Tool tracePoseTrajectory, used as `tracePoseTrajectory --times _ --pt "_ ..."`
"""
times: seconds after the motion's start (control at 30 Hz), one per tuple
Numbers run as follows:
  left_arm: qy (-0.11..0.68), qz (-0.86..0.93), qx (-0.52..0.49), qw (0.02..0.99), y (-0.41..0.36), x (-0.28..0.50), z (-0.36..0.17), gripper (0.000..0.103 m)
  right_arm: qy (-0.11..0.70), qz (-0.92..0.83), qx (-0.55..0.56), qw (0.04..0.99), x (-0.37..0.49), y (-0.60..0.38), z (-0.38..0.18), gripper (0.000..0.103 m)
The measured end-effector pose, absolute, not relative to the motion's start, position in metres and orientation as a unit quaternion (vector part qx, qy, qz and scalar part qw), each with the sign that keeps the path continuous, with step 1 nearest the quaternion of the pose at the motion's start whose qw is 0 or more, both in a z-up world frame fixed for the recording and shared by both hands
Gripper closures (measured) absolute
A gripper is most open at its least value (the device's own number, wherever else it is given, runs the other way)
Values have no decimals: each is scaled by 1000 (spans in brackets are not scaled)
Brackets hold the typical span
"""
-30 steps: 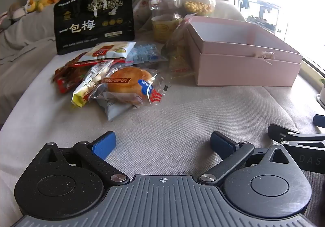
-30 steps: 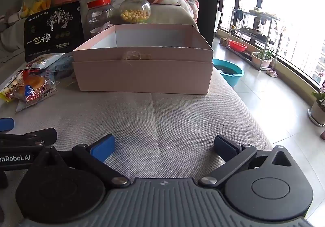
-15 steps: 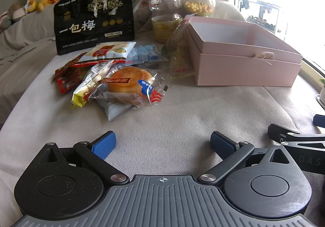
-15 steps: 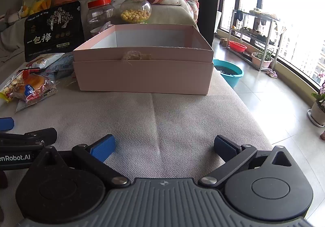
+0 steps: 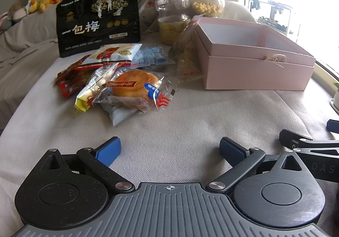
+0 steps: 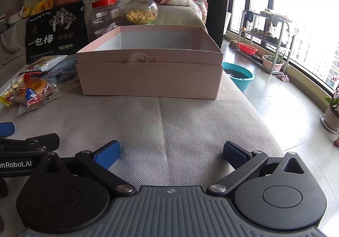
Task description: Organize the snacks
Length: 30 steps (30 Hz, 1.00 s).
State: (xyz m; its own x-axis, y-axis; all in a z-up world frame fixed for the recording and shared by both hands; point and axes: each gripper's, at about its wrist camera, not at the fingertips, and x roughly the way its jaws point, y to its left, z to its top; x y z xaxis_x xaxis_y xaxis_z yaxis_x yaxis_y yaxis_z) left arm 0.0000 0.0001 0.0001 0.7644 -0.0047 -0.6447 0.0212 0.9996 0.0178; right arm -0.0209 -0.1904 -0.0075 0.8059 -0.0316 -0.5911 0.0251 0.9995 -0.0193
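Change: nothing we can see has shifted over the last second; both views match the earlier ones, so we judge the sorting not yet begun.
Left gripper (image 5: pixel 169 150): released, jaws spread wide and holding nothing, low over the couch cushion (image 5: pixel 190 131) near its front edge.
Right gripper (image 6: pixel 170 151): also released and empty, close beside the left one, facing the box.
Snacks: we see a loose pile (image 5: pixel 118 80) toward the cushion's left side, the wrapped bun (image 5: pixel 135 86) on top and nearest us; the black plum bag (image 5: pixel 97 23) stands upright behind it.
Box: the pink box (image 5: pixel 258 74) sits open toward the cushion's right edge, and what shows of its inside looks empty.
Jars: the red-lidded jar (image 5: pixel 172 14) and the green-lidded jar (image 5: pixel 208 3) stand behind the box's far left corner.
Hard to tell: the box floor is hidden by its near wall; packets under the bun overlap, so we cannot count them; window glare washes out the right side.
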Motion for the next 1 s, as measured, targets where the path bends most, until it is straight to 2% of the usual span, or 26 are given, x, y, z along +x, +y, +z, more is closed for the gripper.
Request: tracePoseTrajectory --times 1.0 --pt "340 -7 6 940 3 -3 2 0 315 -12 -4 949 -20 -192 -6 0"
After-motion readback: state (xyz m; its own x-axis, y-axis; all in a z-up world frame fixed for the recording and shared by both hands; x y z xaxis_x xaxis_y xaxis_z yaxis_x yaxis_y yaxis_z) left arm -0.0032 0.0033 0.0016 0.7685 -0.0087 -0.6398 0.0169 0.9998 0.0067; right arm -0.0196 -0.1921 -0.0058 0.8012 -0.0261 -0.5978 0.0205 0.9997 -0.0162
